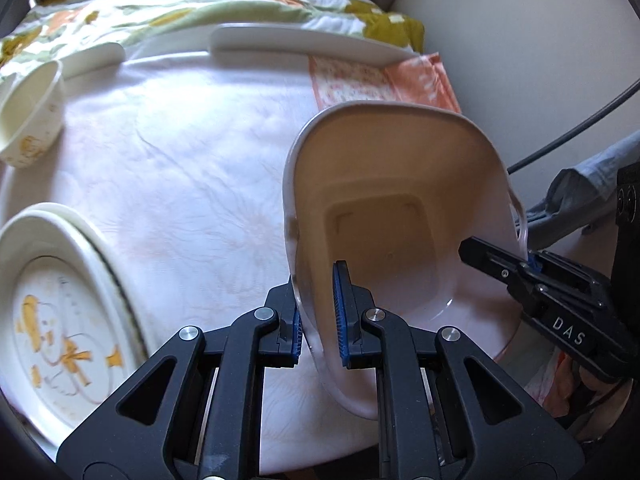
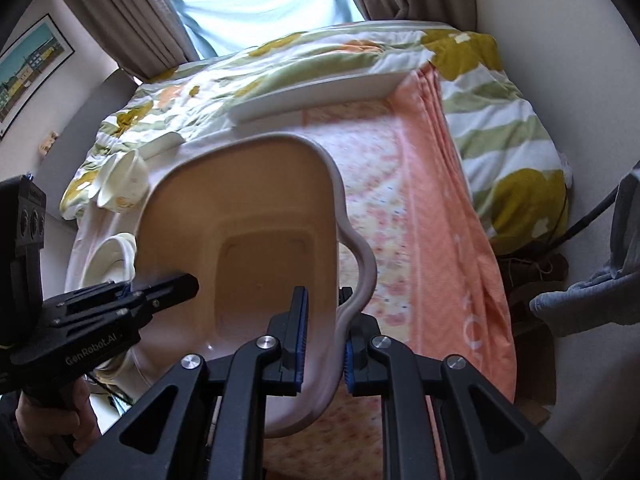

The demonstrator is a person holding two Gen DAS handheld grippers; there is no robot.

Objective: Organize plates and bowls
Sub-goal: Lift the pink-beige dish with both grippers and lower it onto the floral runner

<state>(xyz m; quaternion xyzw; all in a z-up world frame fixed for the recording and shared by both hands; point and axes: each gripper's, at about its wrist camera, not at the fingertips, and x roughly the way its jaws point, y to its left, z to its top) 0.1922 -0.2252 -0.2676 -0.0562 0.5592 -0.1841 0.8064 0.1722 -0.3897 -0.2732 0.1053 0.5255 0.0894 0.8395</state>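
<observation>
A large squarish white basin-like bowl (image 1: 392, 200) is held up over the bed between both grippers. My left gripper (image 1: 320, 316) is shut on its left rim. My right gripper (image 2: 324, 340) is shut on its right rim, by the wavy handle; it also shows in the left wrist view (image 1: 524, 260). The bowl fills the middle of the right wrist view (image 2: 248, 216), with the left gripper (image 2: 136, 288) clamped on its left edge. A stack of round plates (image 1: 60, 312) with a yellow cartoon print lies at lower left. A small bowl (image 1: 32, 120) lies tipped at far left.
A long white rectangular tray (image 1: 304, 42) lies at the far end of the bed, and a smaller white dish (image 1: 96, 58) to its left. An orange towel (image 2: 432, 216) covers the bed's right side. A flowered quilt (image 2: 500, 128) is bunched behind. A wall and a cable (image 1: 580, 128) are at right.
</observation>
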